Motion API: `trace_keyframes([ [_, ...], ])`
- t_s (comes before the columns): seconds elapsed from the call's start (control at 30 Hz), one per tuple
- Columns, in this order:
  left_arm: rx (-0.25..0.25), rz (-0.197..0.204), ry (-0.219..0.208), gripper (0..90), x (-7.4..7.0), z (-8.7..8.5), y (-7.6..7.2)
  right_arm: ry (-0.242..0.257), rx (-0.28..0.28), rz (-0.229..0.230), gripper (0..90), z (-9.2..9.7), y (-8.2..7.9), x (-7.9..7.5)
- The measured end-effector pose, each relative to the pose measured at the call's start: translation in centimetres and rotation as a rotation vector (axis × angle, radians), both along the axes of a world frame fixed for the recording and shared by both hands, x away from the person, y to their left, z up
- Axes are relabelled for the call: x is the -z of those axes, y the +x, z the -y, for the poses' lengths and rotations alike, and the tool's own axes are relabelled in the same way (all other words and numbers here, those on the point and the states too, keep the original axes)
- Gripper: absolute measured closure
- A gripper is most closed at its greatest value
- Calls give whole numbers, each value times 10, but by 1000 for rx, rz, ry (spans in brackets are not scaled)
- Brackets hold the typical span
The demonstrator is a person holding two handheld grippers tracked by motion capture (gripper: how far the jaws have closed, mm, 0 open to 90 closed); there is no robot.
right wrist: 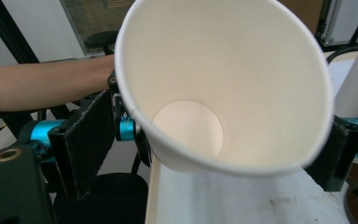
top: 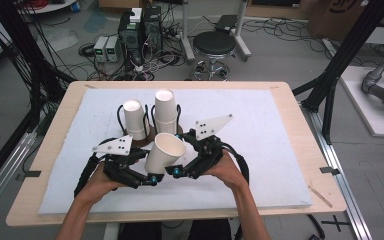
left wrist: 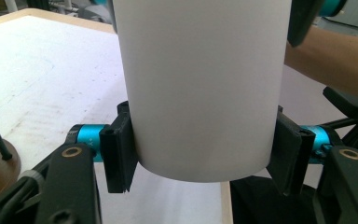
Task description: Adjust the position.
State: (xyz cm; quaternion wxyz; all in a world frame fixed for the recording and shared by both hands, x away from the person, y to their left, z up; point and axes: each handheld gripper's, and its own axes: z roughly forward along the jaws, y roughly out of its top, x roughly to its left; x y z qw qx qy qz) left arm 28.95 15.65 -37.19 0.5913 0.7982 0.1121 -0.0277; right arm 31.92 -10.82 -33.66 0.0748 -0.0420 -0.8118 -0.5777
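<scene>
Above the near edge of the white pad (top: 260, 165), a paper cup (top: 164, 152) is hanging tilted between two grippers, its mouth leaning toward the person's right.

- Left side: the left gripper (top: 147, 179) is clamping the cup near its base; in the left gripper view both pads are pressing the white wall (left wrist: 200, 88), one on each side. The jaws are as closed as the cup allows.
- Middle: the cup is sitting clear of the pad. Behind it, two stacks of upside-down cups (top: 135, 119) (top: 165, 111) are standing on a wire-posted holder.
- Right side: the right gripper (top: 177, 171) is straddling the cup. In the right gripper view the rim (right wrist: 223, 165) is lying between the jaws; the right pad looks to be touching, the left one cannot be told.

Risks, as judged:
- Thin paper is denting under the left squeeze; more pressure is likely crushing the base.
- If both hands are pulling apart, the cup is twisting or tearing.
- If the left gripper is letting go before the right is holding firmly, the cup is dropping and rolling off the near edge.
- A swing forward is knocking the stacks.
</scene>
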Motion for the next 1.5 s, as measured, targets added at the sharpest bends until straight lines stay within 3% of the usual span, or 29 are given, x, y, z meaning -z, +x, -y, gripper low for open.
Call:
trace_keyframes([
  [0.37,26,17,-15,359,2,5,-2,61,-42,-35,191,-4,2,1],
  [0.6,37,12,-20,361,2,5,-2,71,-49,-45,285,-4,4,2],
  [1.0,34,19,-26,356,3,4,-3,68,-48,-38,321,-4,4,2],
  [1.03,29,15,-29,345,3,3,-3,72,-49,-40,321,-4,4,2],
  [1.07,7,15,-21,250,2,4,-4,72,-43,-36,321,-4,4,2],
  [1.1,-23,19,4,165,2,5,-5,70,-37,-35,321,-3,4,2],
  [1.13,-42,22,26,146,2,6,-6,74,-41,-38,321,-3,4,2],
  [1.2,-49,24,46,145,3,5,-7,72,-29,-32,321,-2,4,1],
  [1.5,-77,5,19,143,4,-4,-6,79,-12,-25,321,4,5,-1],
])
